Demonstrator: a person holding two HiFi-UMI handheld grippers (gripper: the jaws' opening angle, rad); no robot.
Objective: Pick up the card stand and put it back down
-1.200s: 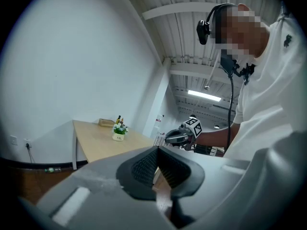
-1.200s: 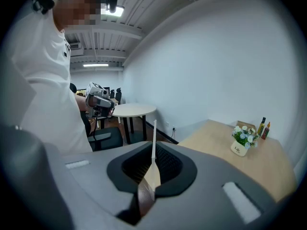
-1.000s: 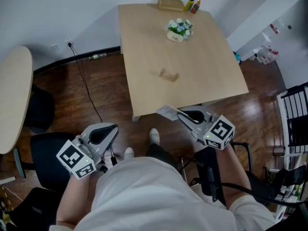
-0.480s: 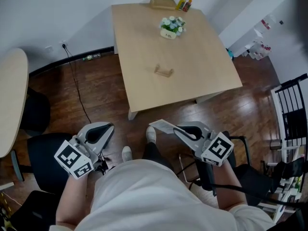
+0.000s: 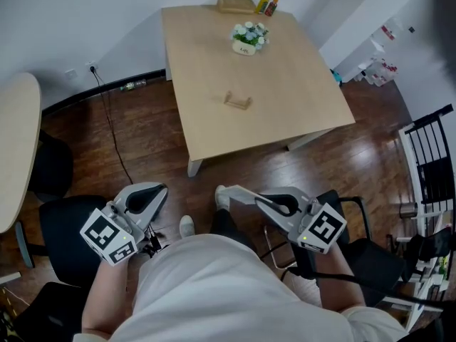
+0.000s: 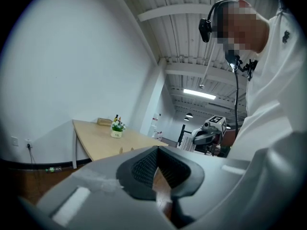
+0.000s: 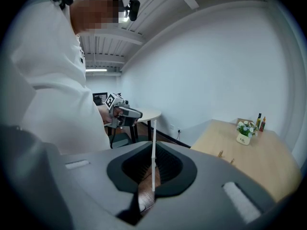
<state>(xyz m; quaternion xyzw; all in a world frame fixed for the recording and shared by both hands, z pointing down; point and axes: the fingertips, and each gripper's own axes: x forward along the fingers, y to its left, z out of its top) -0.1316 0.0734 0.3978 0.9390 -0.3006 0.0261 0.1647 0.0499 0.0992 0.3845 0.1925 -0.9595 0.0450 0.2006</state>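
Note:
The card stand [image 5: 237,101], a small wooden bar, rests near the middle of the light wooden table [image 5: 299,98]. It shows small in the left gripper view [image 6: 121,150] and in the right gripper view [image 7: 221,154]. Both grippers hang low by the person's body, over the dark floor and well short of the table. My right gripper [image 5: 229,192] is shut on a thin white card [image 5: 240,194], seen edge-on as a white strip [image 7: 153,147] between the pads. My left gripper [image 5: 158,192] is shut with nothing held, its dark pads [image 6: 144,164] meeting at the tip.
A small pot of flowers [image 5: 246,37], a wooden box [image 5: 235,4] and two bottles [image 5: 265,4] stand at the table's far side. A round table [image 5: 16,148] is at the left, with black chairs [image 5: 60,226] near it. A cable [image 5: 114,137] runs across the floor.
The right gripper with the white card has drawn back from the table's near edge toward the body. The table sits farther up in the head view. The left gripper has hardly moved.

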